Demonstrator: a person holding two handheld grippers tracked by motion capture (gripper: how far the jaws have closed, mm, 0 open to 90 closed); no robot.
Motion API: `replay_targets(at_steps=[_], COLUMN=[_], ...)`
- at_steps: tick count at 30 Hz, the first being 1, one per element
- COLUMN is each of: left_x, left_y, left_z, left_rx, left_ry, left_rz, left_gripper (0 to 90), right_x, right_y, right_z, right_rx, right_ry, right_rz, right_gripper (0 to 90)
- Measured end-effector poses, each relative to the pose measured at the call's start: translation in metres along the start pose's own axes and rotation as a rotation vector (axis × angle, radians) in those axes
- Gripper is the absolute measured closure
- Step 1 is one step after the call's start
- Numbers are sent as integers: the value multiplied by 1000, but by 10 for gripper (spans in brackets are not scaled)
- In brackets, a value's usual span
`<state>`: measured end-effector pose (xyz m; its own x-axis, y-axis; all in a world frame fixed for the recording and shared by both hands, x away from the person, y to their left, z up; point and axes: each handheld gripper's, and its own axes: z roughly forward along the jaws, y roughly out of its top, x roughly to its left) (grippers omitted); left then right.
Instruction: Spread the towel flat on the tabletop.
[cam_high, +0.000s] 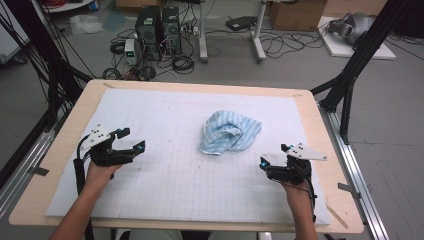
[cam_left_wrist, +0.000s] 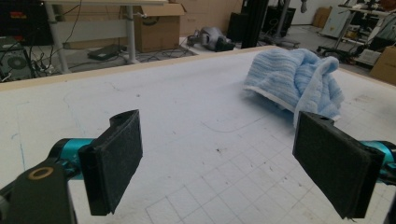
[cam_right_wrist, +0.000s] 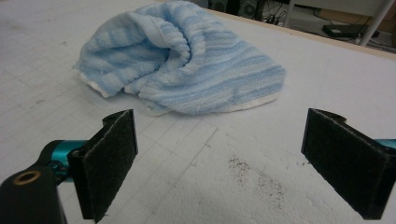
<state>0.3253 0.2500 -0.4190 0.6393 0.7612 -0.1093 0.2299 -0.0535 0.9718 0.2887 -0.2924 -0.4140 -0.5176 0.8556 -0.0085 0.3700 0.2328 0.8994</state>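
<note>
**Tools poised wide, towel bunched at mid-counter**

Left tool (cam_high: 131, 139) rests at about eight o'clock on the counter (cam_high: 70, 150), its jaws spread apart with nothing between them; its own view shows bare mat between the two black pads (cam_left_wrist: 116, 163). Right tool (cam_high: 263, 163) sits at about four o'clock, jaws likewise wide and empty. The blue striped towel (cam_high: 230, 132) lies crumpled in a heap slightly right of centre, clear of both tools and nearer the right one.

Risks, as I judge them: the heap is folded over on itself, so a pinch could catch several layers and drag the whole lump rather than free one edge. A grab at the soft top may slip off the terry. Pulling with one tool alone could slide the towel across the mat.

A white gridded mat (cam_high: 165, 175) covers the wooden counter, smudged with dark specks (cam_right_wrist: 254, 177) near the right tool. Beyond, at twelve o'clock, the grey floor holds computer towers (cam_high: 157, 27), tangled cables and cardboard boxes (cam_high: 295, 14).
</note>
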Motion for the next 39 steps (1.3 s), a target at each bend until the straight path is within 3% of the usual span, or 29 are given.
replay_targets(at_steps=[14,18,27,39], left_x=[-1,-5,-15,-31], left_y=[0,1,2,23], left_z=[5,8,14,46], left_rx=[9,20,30,55], left_ry=[-4,-18,-57,-94], left_rz=[-7,10,12,26], left_gripper=[170,171,171,191], right_x=[-2,-4,4,7], right_y=[-5,-5,-3,-2], right_z=[-2,-6,-5,0], right_rx=[2,-10,5,12], right_ry=[4,4,24,48], right_rz=[9,28,16,15], right_gripper=[99,99,99,100])
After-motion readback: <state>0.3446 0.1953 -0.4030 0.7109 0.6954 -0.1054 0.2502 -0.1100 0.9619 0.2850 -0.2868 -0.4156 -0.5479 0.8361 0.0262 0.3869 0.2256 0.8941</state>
